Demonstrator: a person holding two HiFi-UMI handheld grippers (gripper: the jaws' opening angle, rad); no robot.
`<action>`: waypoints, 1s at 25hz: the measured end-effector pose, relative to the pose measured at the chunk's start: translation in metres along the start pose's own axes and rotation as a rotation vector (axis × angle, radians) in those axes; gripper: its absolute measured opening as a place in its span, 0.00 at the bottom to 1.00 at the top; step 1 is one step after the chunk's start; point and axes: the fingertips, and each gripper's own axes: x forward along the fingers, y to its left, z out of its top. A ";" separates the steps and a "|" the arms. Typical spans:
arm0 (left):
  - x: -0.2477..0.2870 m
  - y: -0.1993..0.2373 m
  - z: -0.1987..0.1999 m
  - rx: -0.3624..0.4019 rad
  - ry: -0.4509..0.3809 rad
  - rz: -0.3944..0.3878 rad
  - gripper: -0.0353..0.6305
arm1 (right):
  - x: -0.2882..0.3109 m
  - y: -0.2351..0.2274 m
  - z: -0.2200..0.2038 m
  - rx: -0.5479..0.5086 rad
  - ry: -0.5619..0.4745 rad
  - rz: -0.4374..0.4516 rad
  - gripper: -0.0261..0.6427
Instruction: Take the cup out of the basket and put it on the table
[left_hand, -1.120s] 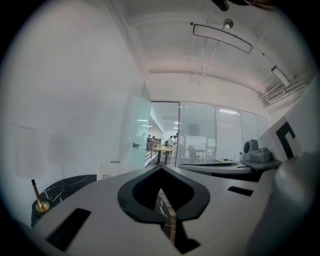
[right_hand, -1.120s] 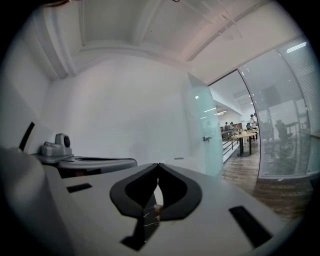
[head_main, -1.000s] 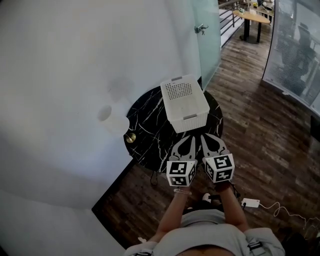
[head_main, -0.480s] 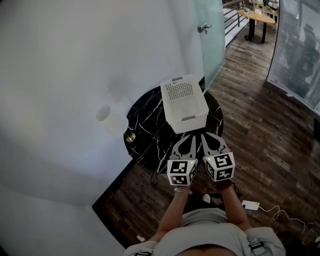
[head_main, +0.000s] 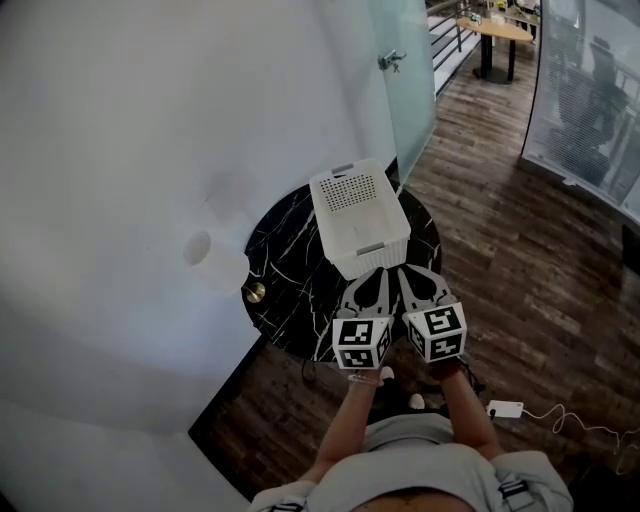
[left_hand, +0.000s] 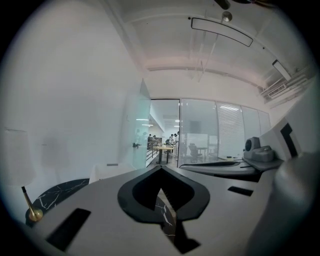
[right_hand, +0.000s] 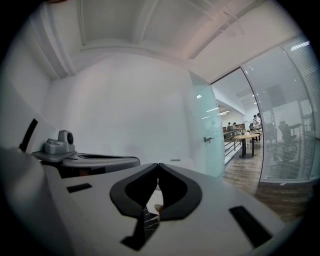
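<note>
The left gripper (head_main: 378, 276) and right gripper (head_main: 407, 276), side by side, both have their jaws pressed together on nothing. The black marble table (head_main: 285, 262) lies beneath their tips. The white basket (head_main: 358, 215) stands just ahead, and the cup cannot be made out inside it.

We logged an office: glass partition (head_main: 408, 100), glazed wall with blinds (left_hand: 230, 131), wood-plank floor (head_main: 500, 240), far desk (head_main: 497, 31), people (left_hand: 172, 138) near it, curved white wall (head_main: 150, 120).
</note>
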 end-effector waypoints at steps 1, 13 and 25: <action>0.003 0.003 0.000 0.000 0.000 -0.004 0.06 | 0.004 -0.001 0.000 0.000 0.000 -0.004 0.05; 0.055 0.050 0.005 0.005 0.013 -0.067 0.06 | 0.066 -0.012 0.006 0.010 0.005 -0.069 0.05; 0.092 0.077 0.008 -0.004 0.017 -0.179 0.06 | 0.108 -0.024 0.007 0.029 0.001 -0.173 0.05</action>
